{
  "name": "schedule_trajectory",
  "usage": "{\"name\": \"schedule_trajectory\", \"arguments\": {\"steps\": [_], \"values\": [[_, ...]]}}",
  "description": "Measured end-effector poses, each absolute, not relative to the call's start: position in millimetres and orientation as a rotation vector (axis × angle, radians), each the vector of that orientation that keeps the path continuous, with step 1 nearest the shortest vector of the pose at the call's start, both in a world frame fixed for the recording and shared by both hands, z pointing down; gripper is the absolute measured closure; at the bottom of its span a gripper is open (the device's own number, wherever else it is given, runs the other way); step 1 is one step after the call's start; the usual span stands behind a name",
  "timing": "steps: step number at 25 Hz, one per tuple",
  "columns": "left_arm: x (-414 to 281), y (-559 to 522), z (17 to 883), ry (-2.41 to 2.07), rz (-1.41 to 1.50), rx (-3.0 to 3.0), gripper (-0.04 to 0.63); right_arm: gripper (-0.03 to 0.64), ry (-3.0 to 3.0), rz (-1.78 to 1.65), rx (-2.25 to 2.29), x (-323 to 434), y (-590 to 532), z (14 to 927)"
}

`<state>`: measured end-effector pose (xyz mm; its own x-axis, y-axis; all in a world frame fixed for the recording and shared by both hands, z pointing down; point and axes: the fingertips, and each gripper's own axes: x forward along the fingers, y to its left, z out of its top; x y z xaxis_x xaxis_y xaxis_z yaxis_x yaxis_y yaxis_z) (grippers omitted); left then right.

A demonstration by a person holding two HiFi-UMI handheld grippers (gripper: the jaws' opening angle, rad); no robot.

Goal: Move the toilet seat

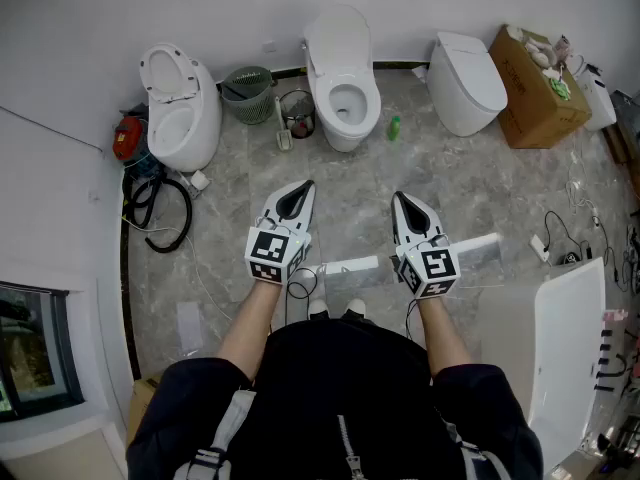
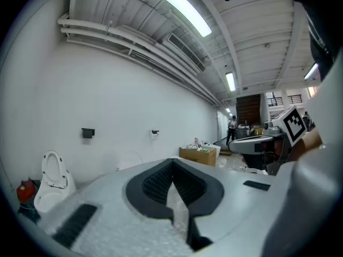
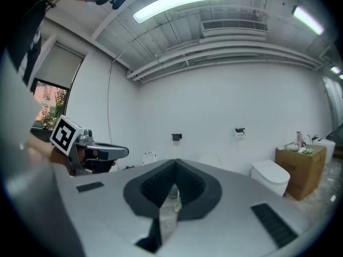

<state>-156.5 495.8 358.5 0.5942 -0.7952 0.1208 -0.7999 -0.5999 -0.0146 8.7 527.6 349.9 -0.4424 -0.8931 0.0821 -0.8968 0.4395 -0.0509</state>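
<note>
Cardboard box [image 1: 527, 103] beside closed toilet [image 1: 466, 86] holds small jumbled items [image 1: 545, 61].

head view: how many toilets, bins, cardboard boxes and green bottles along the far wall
toilets: 3
bins: 2
cardboard box: 1
green bottle: 1
total: 7
</note>
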Motion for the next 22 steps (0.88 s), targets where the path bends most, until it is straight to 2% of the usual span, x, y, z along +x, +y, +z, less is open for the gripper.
{"name": "schedule_trajectory", "arguments": {"steps": [11, 22], "values": [[-145, 506, 375, -1.413, 0.166, 2.723, 0.590, 0.614, -2.676, 0.150, 1.594, 26, 540, 358], [-128, 520, 382, -1.482, 0.235, 2.730, 0.589, 0.614, -2.675, 0.144, 1.639, 87, 545, 366]]}}
